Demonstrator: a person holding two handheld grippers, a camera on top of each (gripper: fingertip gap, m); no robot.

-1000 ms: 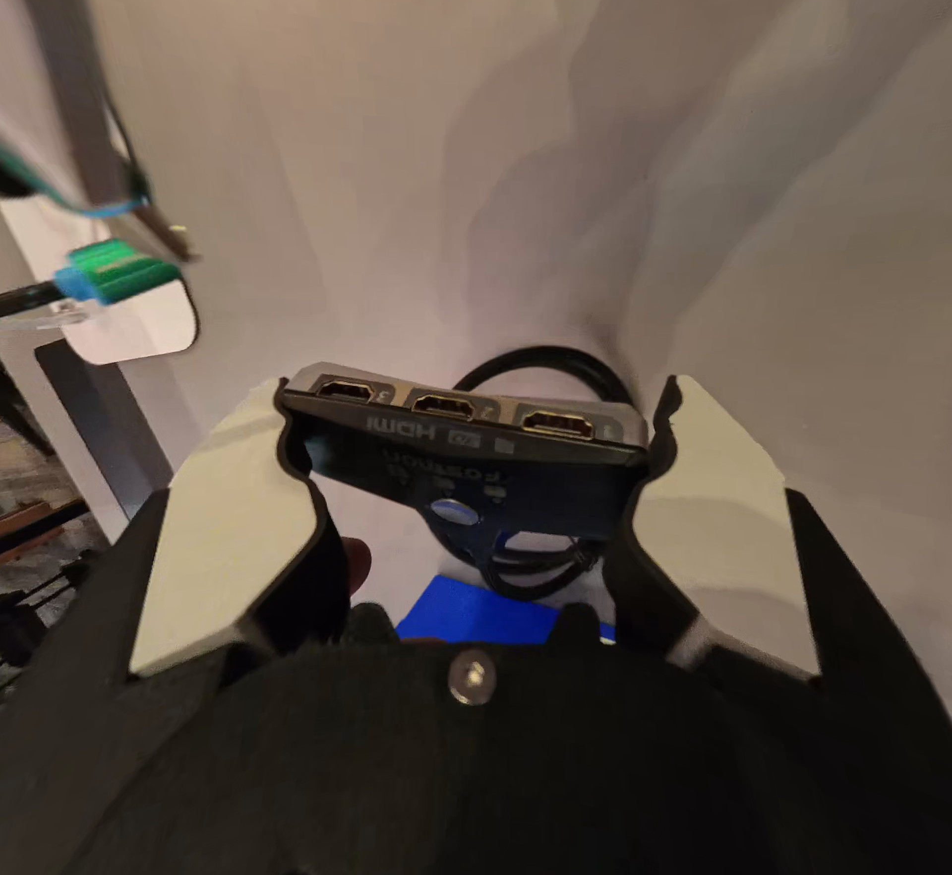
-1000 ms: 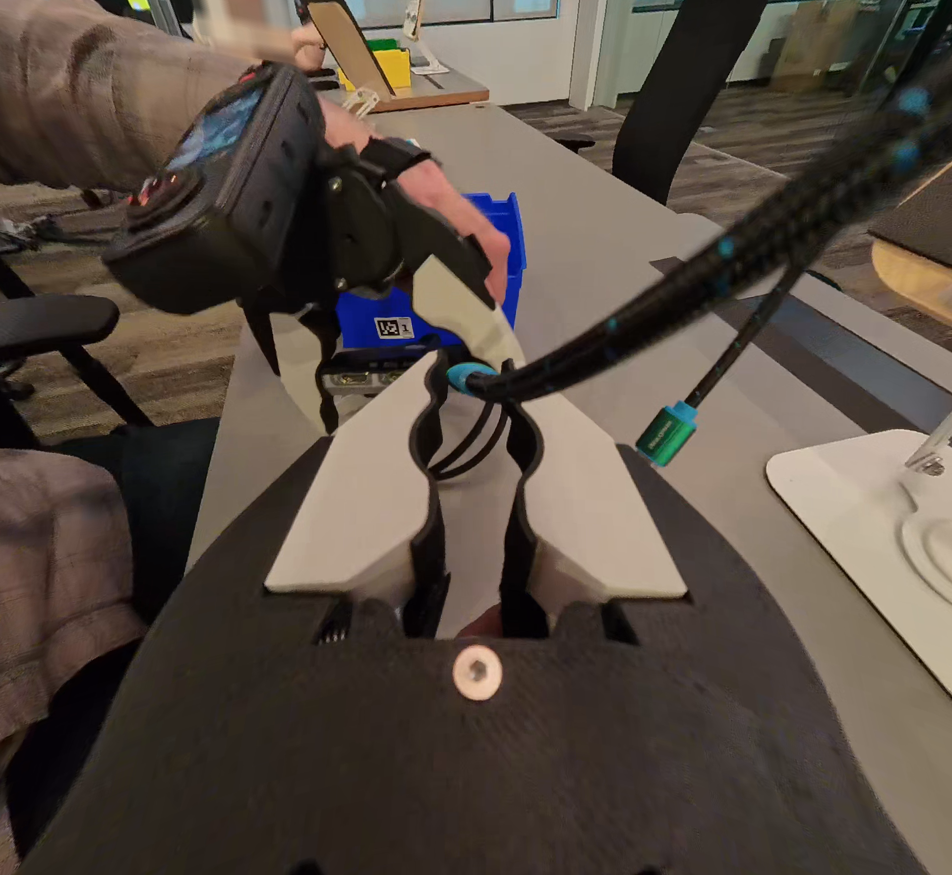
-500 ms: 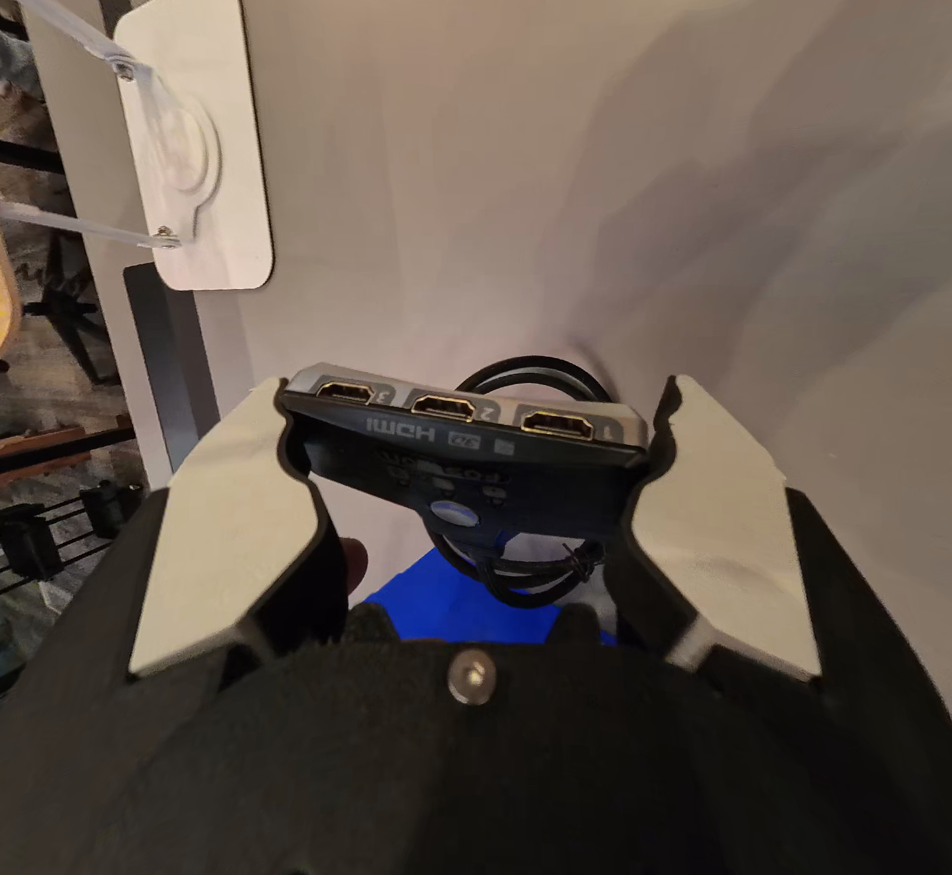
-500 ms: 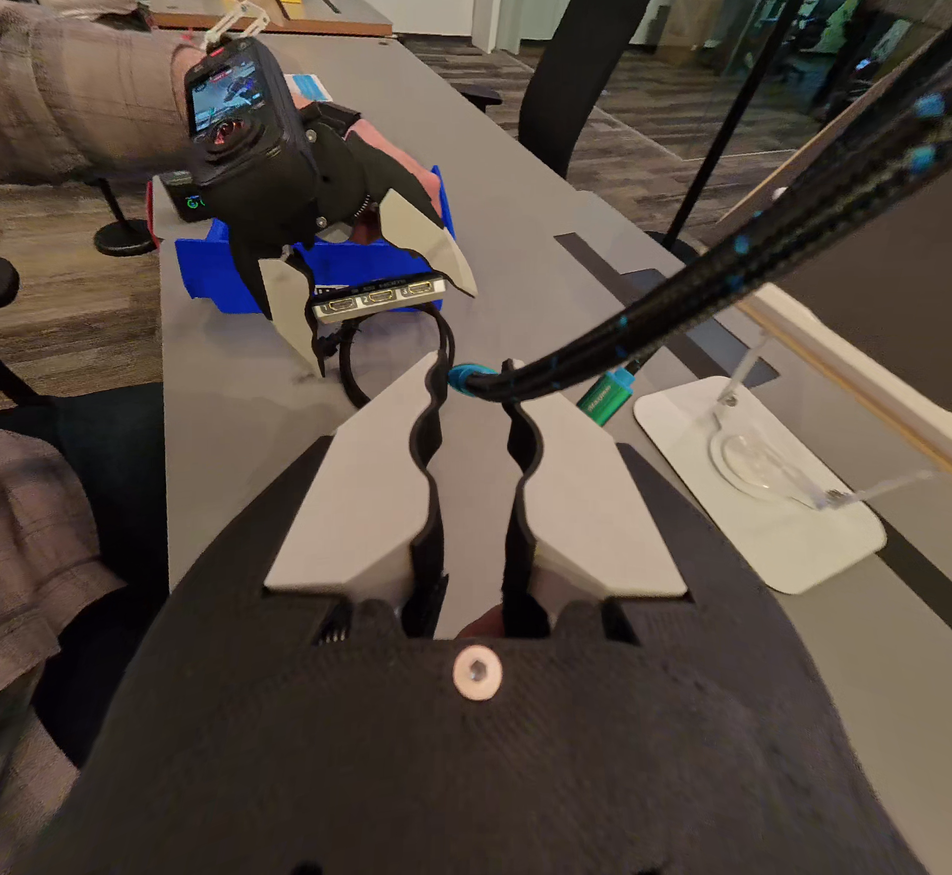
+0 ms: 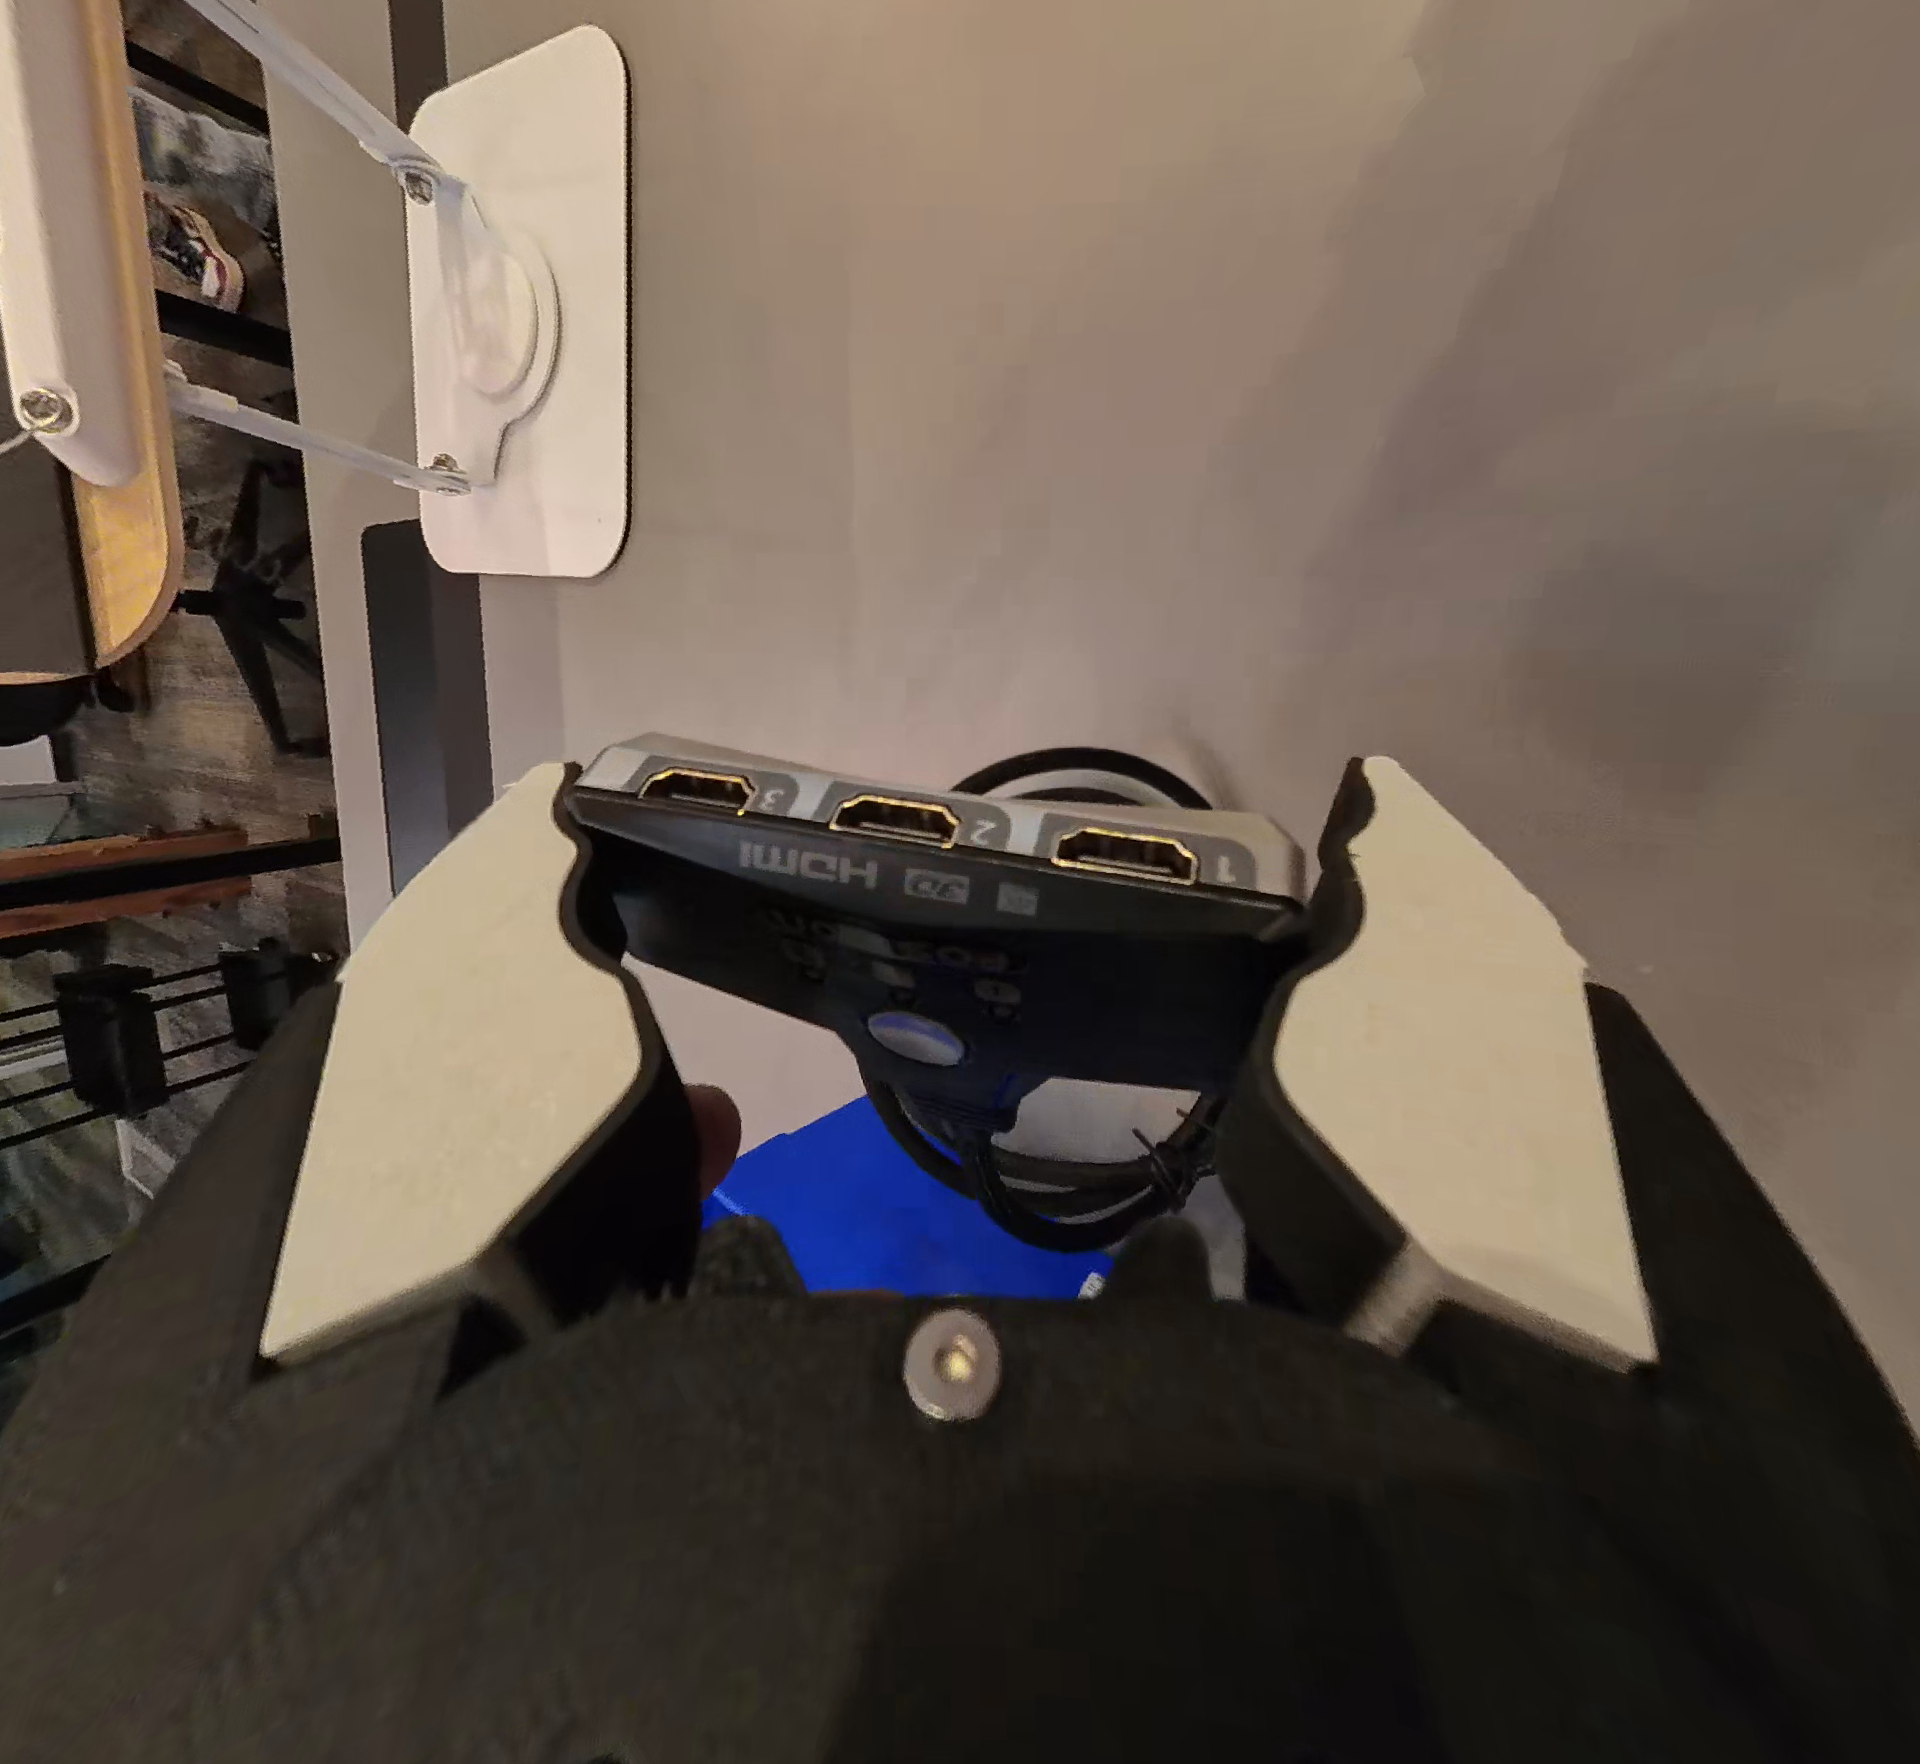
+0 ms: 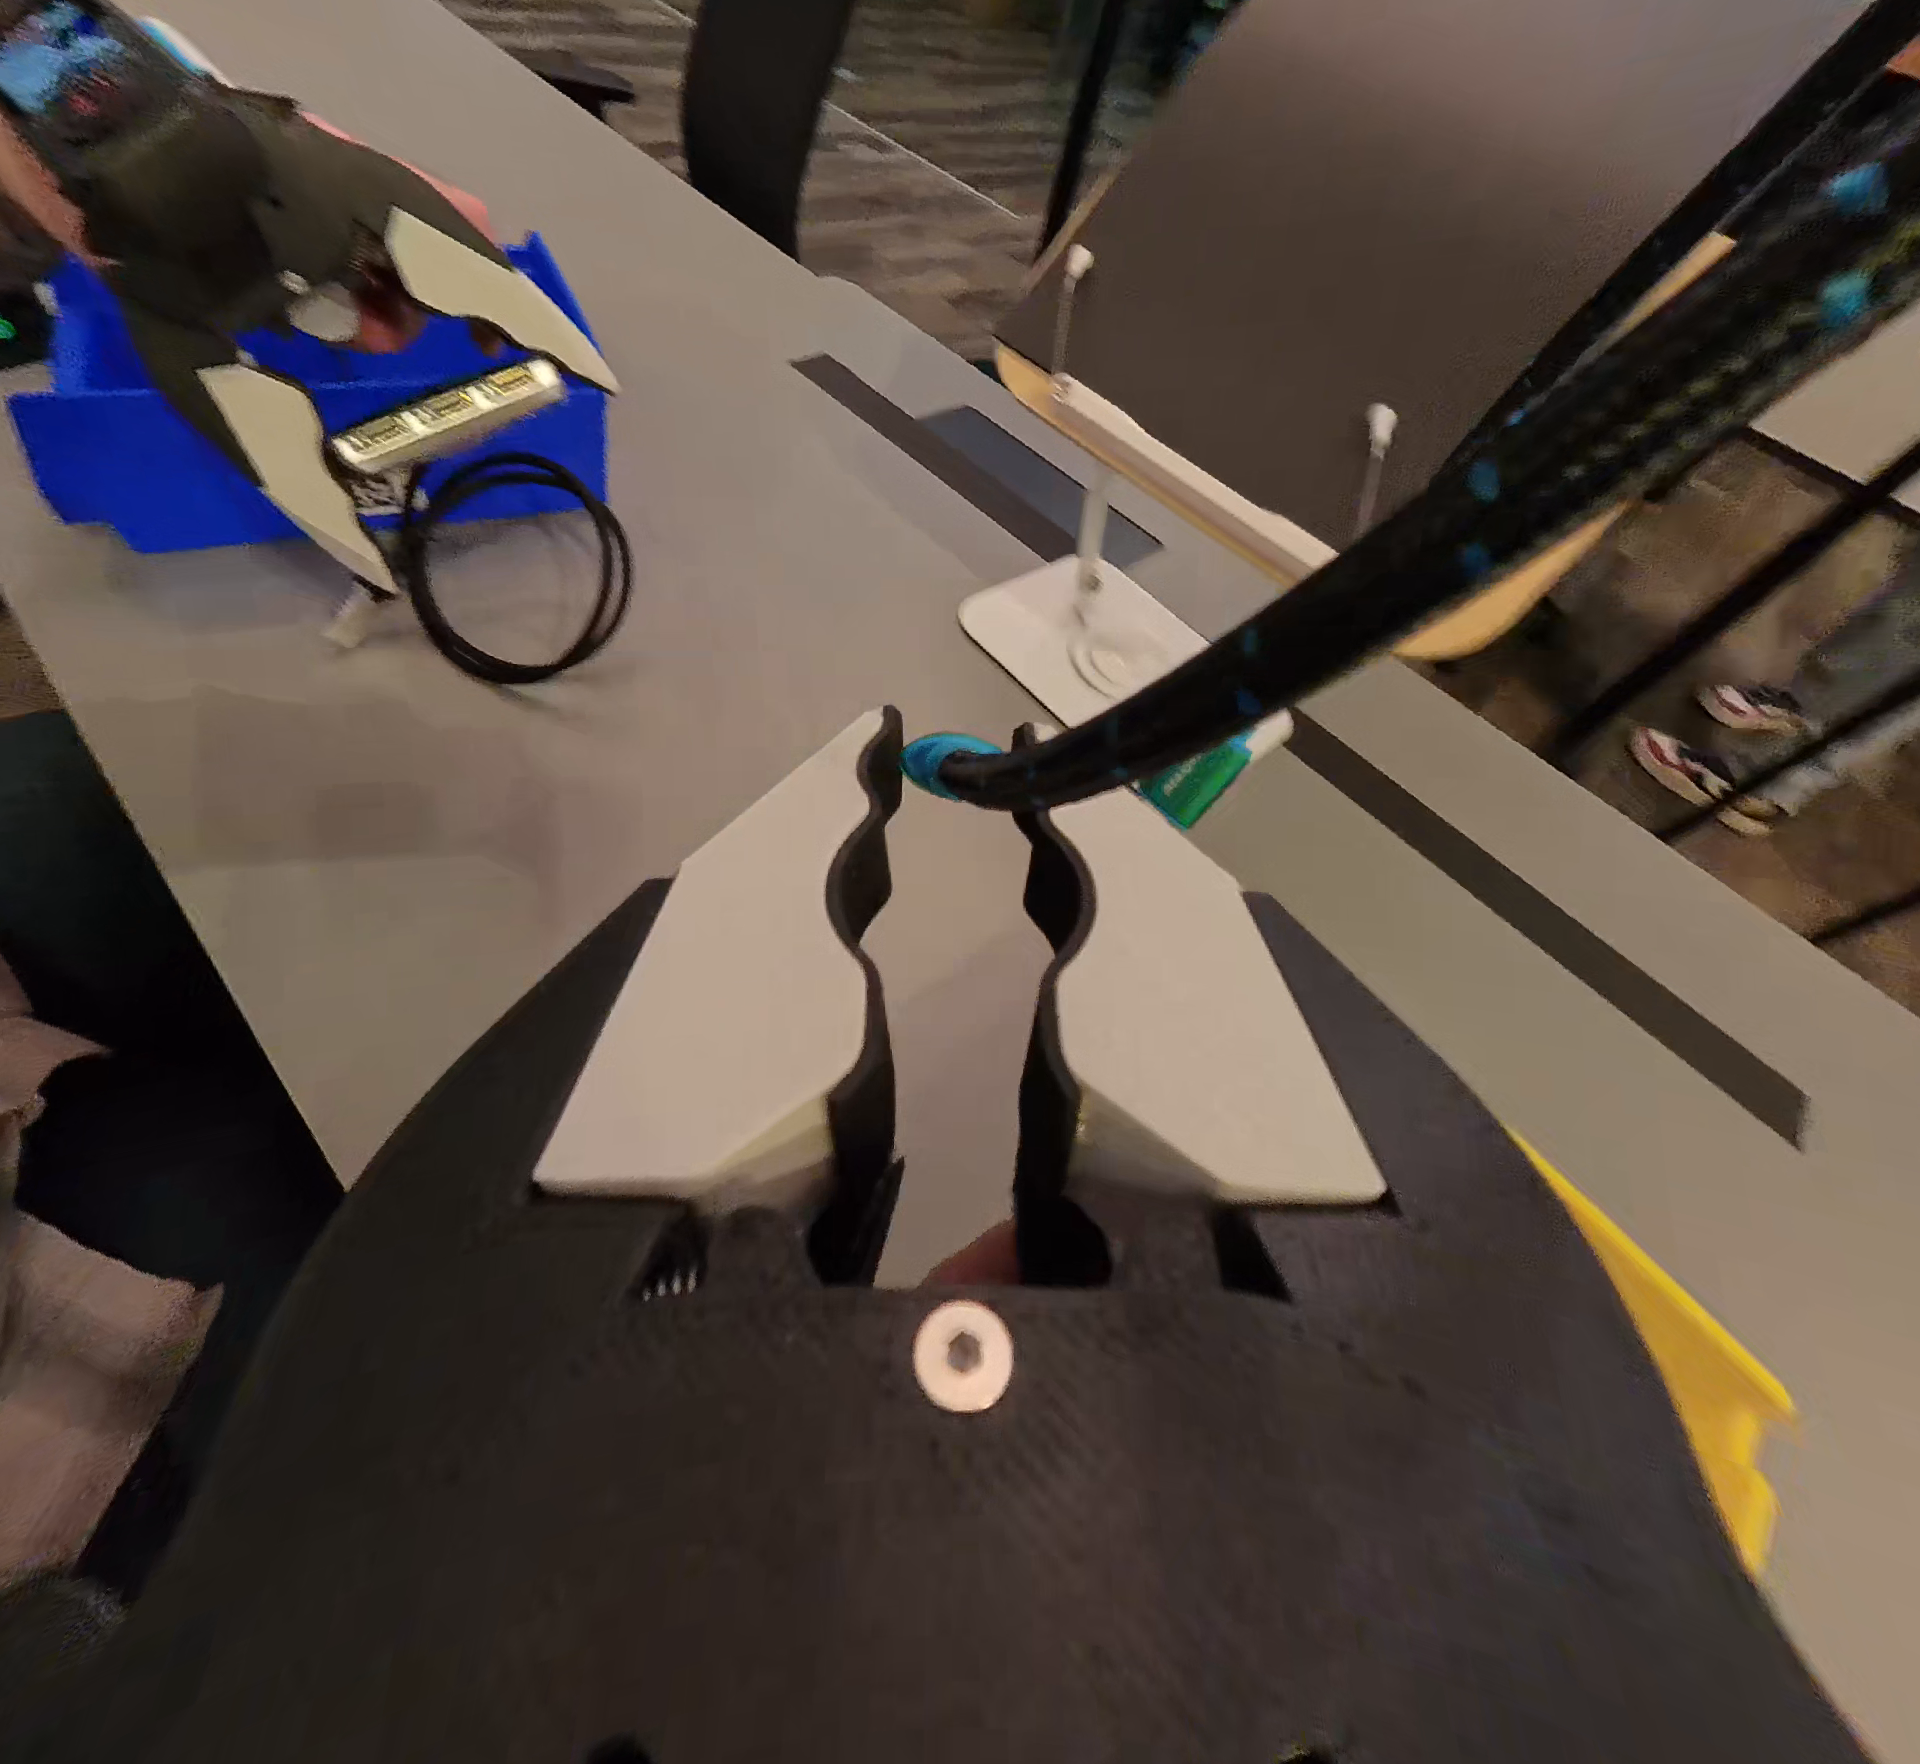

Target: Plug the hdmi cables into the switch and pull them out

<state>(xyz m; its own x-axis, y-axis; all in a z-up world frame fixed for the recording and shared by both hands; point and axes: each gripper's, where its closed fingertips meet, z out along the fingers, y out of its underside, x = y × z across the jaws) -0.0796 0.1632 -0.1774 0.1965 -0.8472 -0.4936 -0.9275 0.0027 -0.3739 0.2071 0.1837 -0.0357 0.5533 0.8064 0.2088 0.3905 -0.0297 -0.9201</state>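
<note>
My left gripper (image 5: 956, 779) is shut on the black HDMI switch (image 5: 935, 893) and holds it by its two short ends above the grey table. Its three gold ports face away from me and are all empty. Its thin black lead (image 5: 1081, 769) hangs coiled below. My right gripper (image 6: 956, 738) is shut on a black braided HDMI cable (image 6: 1455, 530) at its blue collar. The green plug (image 6: 1195, 779) shows past the right fingertip. In the right wrist view the switch (image 6: 447, 415) sits far off at upper left in the left gripper (image 6: 488, 478).
A blue bin (image 6: 156, 478) stands on the table behind the switch. A white stand base (image 6: 1081, 644) holding a tilted dark board (image 6: 1403, 260) is at the table's right edge; it also shows in the left wrist view (image 5: 520, 301). A black chair (image 6: 769, 31) stands beyond. About 30 cm separates my left fingertips from my right.
My right gripper has drawn back from the switch with the cable, so the switch now sits far off at left. The green plug has left the left wrist view. The left grip is unchanged.
</note>
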